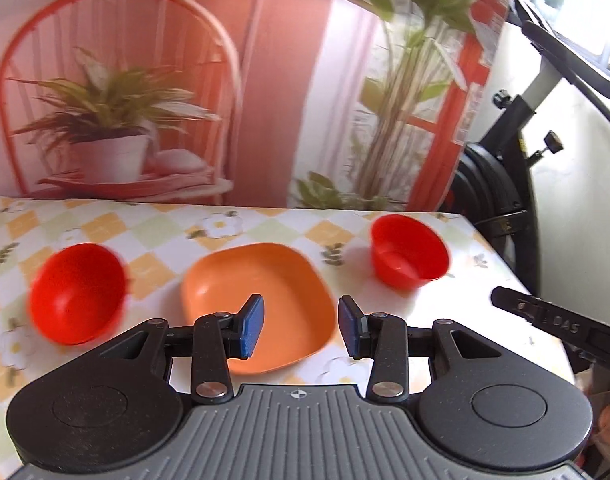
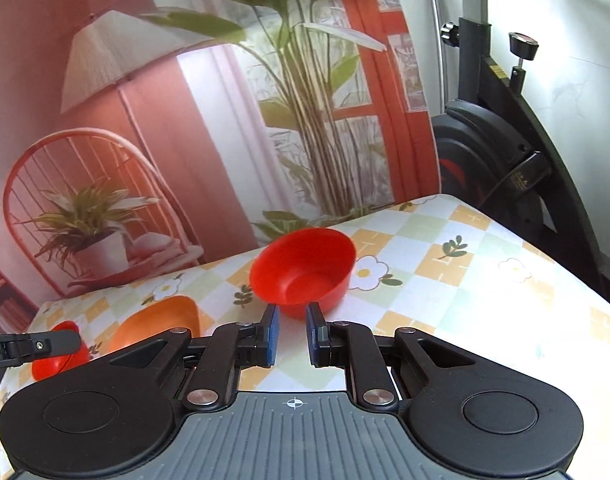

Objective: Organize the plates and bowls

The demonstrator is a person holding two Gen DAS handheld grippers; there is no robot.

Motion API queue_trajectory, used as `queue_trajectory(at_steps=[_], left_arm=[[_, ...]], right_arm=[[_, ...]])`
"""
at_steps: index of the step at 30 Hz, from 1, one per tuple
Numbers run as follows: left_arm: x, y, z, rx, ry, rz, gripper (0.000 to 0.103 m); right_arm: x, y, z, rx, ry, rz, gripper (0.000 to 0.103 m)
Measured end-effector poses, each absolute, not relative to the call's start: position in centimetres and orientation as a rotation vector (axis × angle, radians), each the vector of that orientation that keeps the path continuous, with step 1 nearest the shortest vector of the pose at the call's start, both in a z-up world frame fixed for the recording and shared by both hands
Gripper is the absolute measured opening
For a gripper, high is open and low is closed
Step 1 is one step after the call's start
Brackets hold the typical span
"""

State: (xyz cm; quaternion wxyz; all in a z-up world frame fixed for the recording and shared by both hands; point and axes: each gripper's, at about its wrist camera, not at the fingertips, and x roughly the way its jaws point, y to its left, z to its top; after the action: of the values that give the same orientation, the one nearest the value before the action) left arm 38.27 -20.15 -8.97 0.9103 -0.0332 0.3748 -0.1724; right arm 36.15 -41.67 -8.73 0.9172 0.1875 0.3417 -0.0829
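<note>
On my bench (image 1: 385,364) lie the plate (image 1: 241,280) in the middle, a red bowl (image 1: 77,292) to its left and another, the right bowl (image 2: 303,270), to its right, all apart. My left tool (image 1: 301,326) hangs released over the plate's near edge; my right tool (image 2: 292,334) is parted, empty, just short of the right bowl (nothing gripped yet). I judge this the approach: next, straddle a rim and clench.

right gripper (image 2: 292,330) fingers apart just before a red bowl (image 2: 303,270).
</note>
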Motion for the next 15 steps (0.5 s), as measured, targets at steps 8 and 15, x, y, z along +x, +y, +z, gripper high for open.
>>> queue_trajectory(at_steps=[8, 15], left_arm=[[43.0, -26.4, -12.2, -0.033, 0.804, -0.426, 0.043], [47.4, -29.9, -13.7, -0.045, 0.811, -0.431, 0.043]], right_arm=[[40.2, -45.1, -12.5, 0.416, 0.711, -0.198, 0.015], [43.4, -46.8, -15.0, 0.427, 0.727, -0.22, 0.018]])
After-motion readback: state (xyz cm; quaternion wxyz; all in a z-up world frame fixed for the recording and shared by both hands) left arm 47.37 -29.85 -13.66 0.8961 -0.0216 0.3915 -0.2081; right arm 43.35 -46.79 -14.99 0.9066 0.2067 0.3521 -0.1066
